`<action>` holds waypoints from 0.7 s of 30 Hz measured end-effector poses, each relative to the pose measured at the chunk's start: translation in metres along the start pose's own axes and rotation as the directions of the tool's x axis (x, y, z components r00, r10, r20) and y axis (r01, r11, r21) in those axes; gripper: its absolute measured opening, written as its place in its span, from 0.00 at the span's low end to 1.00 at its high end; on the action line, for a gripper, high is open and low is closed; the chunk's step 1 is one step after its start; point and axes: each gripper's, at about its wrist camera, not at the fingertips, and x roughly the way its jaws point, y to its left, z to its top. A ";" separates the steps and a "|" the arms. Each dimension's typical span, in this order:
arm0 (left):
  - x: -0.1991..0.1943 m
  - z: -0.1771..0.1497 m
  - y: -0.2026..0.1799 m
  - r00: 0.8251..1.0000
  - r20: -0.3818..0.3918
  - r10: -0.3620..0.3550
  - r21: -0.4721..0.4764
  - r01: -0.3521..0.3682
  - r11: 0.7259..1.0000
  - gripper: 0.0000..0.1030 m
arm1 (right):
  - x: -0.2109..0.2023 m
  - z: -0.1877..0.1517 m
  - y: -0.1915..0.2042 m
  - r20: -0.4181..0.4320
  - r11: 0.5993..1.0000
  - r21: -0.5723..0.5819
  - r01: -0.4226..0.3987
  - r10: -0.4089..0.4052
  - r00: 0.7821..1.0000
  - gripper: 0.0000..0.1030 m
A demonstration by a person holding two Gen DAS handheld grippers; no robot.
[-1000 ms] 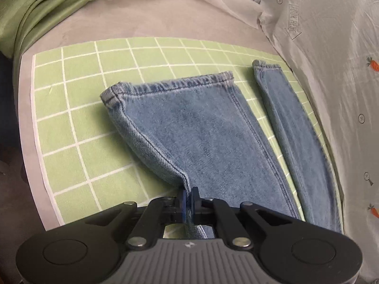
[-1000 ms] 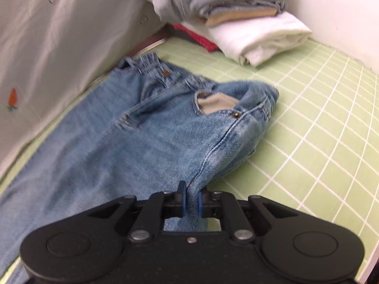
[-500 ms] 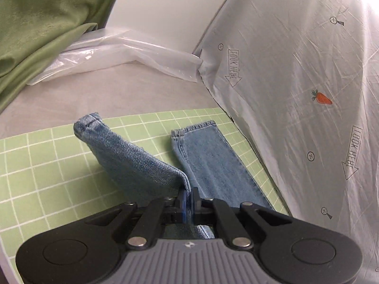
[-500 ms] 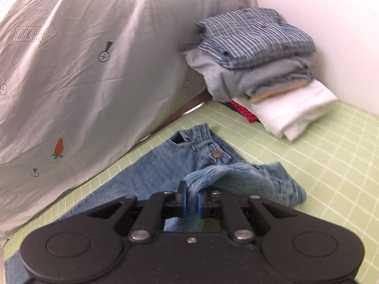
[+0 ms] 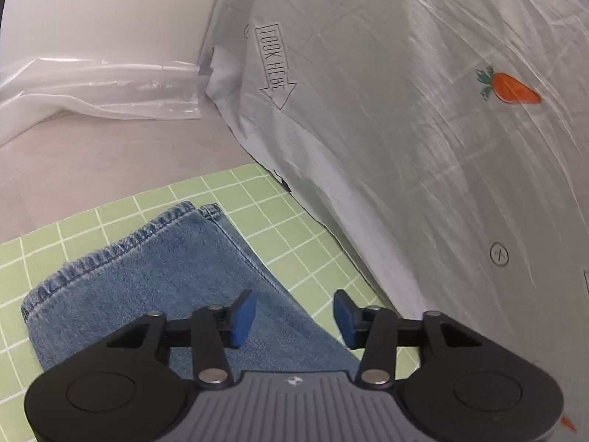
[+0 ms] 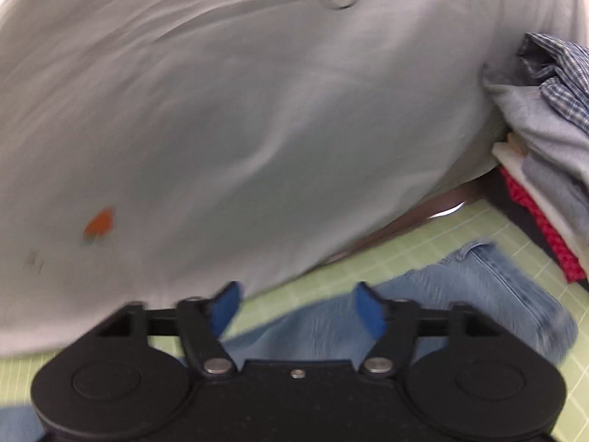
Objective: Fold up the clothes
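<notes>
A pair of blue jeans (image 5: 173, 276) lies on the green grid mat (image 5: 287, 235), one leg folded over the other so both hems line up at the far end. My left gripper (image 5: 292, 316) is open and empty, just above the leg's right edge. In the blurred right wrist view the waist end of the jeans (image 6: 460, 298) lies folded on the mat (image 6: 412, 254). My right gripper (image 6: 298, 309) is open and empty above it.
A white sheet with carrot prints (image 5: 423, 129) hangs along the mat's far side and also shows in the right wrist view (image 6: 239, 110). A stack of folded clothes (image 6: 548, 140) stands at the right. Clear plastic (image 5: 99, 88) lies on the grey surface beyond the mat.
Both grippers carried the near leg and waist edge over onto the other half, then opened and let go. The jeans now lie folded lengthwise.
</notes>
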 end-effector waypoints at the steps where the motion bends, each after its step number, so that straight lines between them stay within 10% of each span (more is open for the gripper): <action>1: -0.002 -0.011 0.004 0.999 -0.010 0.036 0.027 -0.036 0.999 0.69 | -0.007 -0.016 0.005 -0.005 1.000 -0.025 -0.004 0.004 1.000 0.87; 11: -0.011 -0.078 0.058 0.960 -0.243 0.142 0.023 -0.140 0.990 0.69 | -0.047 -0.087 -0.066 -0.176 0.962 0.214 0.169 -0.132 0.975 0.88; 18: -0.003 -0.080 0.047 0.968 -0.218 0.124 -0.004 -0.128 0.992 0.71 | -0.015 -0.088 -0.088 -0.214 0.914 0.373 0.160 -0.084 0.973 0.88; 20: -0.001 -0.079 0.044 0.970 -0.204 0.134 -0.007 -0.138 0.990 0.63 | -0.007 -0.086 -0.084 -0.218 0.916 0.367 0.164 -0.087 0.972 0.82; 21: 0.000 -0.078 0.043 0.969 -0.196 0.149 -0.006 -0.153 0.988 0.43 | -0.005 -0.085 -0.084 -0.217 0.917 0.364 0.167 -0.091 0.972 0.70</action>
